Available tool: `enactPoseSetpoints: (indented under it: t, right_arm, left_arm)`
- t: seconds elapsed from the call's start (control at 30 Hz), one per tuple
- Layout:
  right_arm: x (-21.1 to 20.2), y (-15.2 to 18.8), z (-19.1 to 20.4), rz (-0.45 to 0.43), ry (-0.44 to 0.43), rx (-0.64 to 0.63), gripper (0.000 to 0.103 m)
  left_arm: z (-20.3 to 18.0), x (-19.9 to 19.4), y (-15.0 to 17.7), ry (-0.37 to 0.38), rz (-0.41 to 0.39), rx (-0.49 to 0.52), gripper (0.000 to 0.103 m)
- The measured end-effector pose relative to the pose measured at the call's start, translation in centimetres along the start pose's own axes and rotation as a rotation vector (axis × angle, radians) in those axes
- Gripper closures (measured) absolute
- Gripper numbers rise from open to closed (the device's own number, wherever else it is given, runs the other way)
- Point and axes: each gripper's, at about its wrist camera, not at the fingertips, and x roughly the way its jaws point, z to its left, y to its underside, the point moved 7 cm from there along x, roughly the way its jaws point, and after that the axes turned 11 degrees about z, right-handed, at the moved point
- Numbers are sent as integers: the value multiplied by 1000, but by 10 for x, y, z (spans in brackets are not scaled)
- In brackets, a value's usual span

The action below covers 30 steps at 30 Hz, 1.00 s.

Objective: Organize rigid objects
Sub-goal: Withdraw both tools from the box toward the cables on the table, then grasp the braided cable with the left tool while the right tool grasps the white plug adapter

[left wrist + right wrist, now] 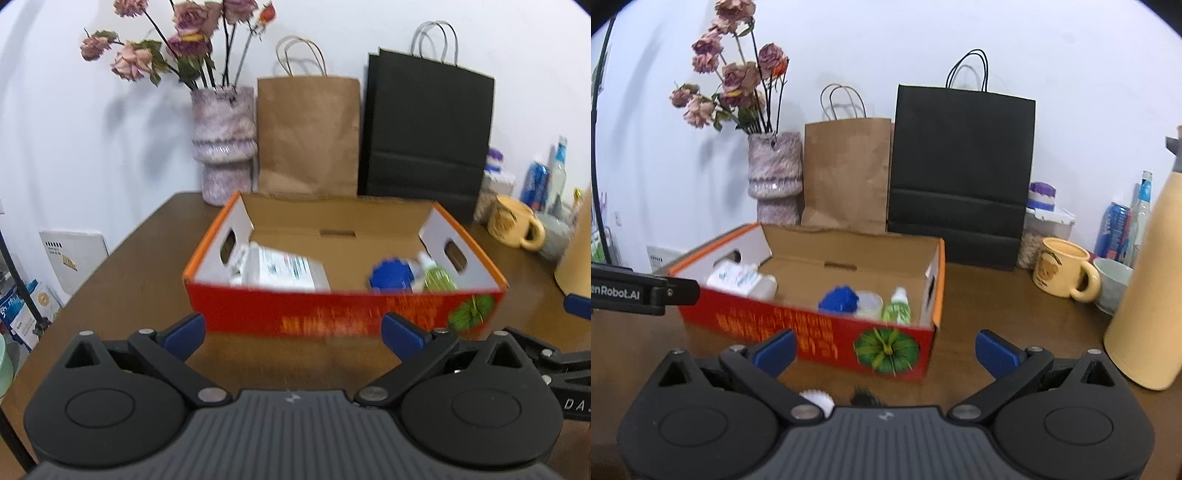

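Hovering before the red box, both grippers spread empty; next pick: white cap at 6 o'clock.

An open box sits on a table; behind it, left to right: vase, two paper bags.
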Motion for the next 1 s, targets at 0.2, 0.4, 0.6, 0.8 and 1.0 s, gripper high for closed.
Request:
enactPoseSetpoints:
  t: [0.2,0.4,0.6,0.8,1.0]
  right_arm:
    - [-11,31,-6,36,-2,-3,0]
    - [-12,61,-14,80,-11,16,0]
    - [-11,77,-22,98,-18,47,0]
    - [-8,83,-29,102,-25,89,0]
    - [-6,85,-29,104,-30,101,0]
  left_arm:
    - [-10,0,34,16,83,35,0]
    - [-25,6,65,33,168,93,0]
    - [-36,12,87,51,230,122,0]
    - [-41,14,93,24,232,129,0]
    - [-42,14,95,38,230,122,0]
